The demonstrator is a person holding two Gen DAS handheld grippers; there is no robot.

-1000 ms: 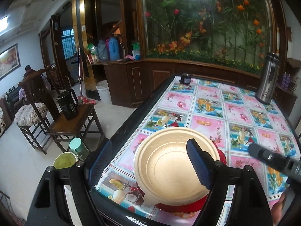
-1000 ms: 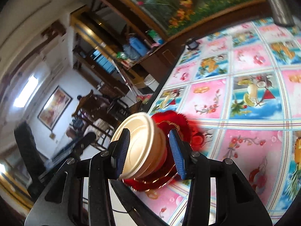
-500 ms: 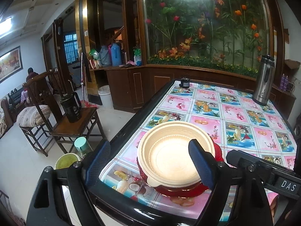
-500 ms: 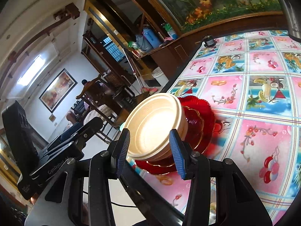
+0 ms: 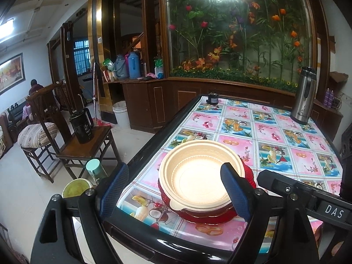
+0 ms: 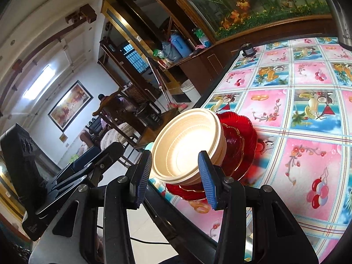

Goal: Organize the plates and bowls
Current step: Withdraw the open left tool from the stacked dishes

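A stack of cream bowls (image 5: 198, 180) sits on stacked red glass plates (image 5: 211, 216) at the table's near left corner. It also shows in the right wrist view, bowls (image 6: 187, 145) on the red plates (image 6: 237, 140). My left gripper (image 5: 176, 189) is open, held back in front of the stack, touching nothing. My right gripper (image 6: 173, 173) is open and empty, pulled back from the bowls. The right gripper's body shows at the right of the left wrist view (image 5: 303, 195).
The table (image 5: 275, 132) has a fruit-print cloth and a black rim. A steel thermos (image 5: 304, 96) stands at its far right, a small dark jar (image 5: 213, 98) at the far edge. A wooden chair with a black jug (image 5: 82, 127) stands to the left.
Both grippers have drawn back from the bowl stack, which now looks smaller and sits still on the red plates. The right gripper has levelled out.
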